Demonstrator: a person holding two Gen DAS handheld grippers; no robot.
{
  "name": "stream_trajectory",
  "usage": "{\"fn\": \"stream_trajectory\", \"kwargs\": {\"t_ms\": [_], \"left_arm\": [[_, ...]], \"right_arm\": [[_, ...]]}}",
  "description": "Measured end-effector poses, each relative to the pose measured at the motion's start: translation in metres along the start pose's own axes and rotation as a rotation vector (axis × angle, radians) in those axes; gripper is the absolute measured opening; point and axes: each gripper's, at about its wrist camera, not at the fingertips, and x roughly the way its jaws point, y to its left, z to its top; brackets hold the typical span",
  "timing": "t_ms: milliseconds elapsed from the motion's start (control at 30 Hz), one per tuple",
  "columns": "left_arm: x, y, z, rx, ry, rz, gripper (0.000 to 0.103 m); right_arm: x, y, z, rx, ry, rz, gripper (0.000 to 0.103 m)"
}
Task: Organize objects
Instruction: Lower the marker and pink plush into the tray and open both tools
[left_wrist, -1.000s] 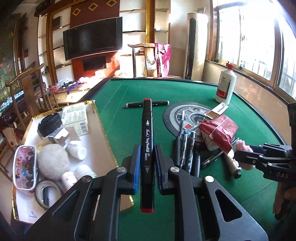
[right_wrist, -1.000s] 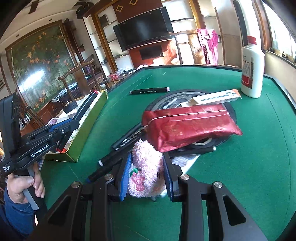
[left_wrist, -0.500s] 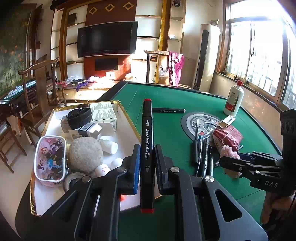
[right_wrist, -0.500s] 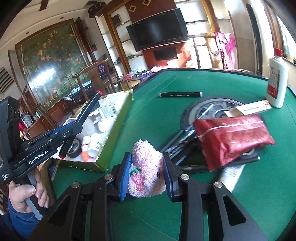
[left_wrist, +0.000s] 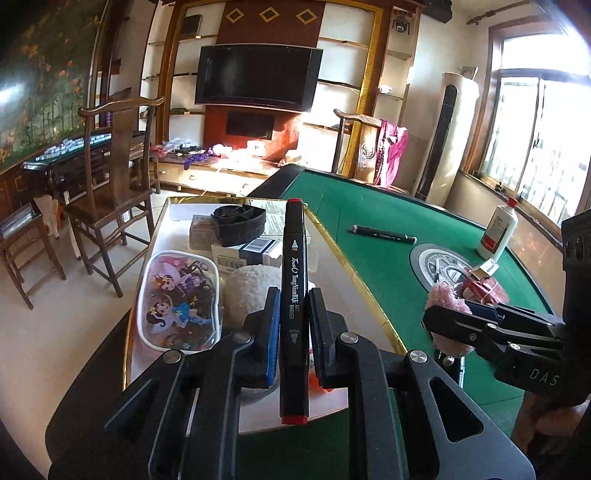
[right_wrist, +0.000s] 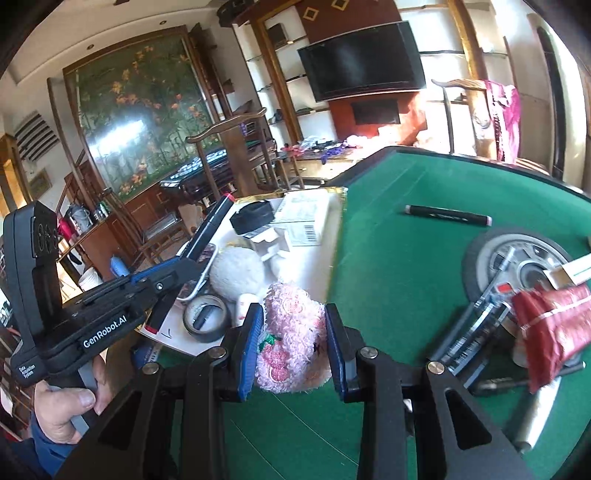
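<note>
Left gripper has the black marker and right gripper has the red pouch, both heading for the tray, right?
Not quite: the right gripper holds the pink plush, as the right wrist view shows. The red pouch lies on the table. The left gripper does hold the marker.

A dark flat-screen television hangs at the centre of a wood-panelled wall unit, the room's anchor. Below and left of the television, a high-backed wooden chair stands on the pale floor. Further left of it, a large floral mural fills the side wall. To the television's right, a second chair draped with pink cloth sits before a tall white air conditioner, and beyond that, bright windows flood the room with daylight.
</note>
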Motion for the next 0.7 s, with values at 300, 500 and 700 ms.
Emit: {"fn": "stream_trajectory", "kwargs": {"t_ms": [300, 500, 700], "left_arm": [[0.009, 0.024, -0.007, -0.050, 0.025, 0.026, 0.014], [0.018, 0.028, -0.011, -0.059, 0.048, 0.038, 0.014], [0.024, 0.031, -0.015, -0.065, 0.061, 0.045, 0.014]], "right_arm": [[0.041, 0.019, 0.006, -0.014, 0.042, 0.005, 0.032], [0.060, 0.022, 0.004, -0.028, 0.073, -0.005, 0.032], [0.072, 0.022, 0.002, -0.035, 0.093, -0.016, 0.032]]}}
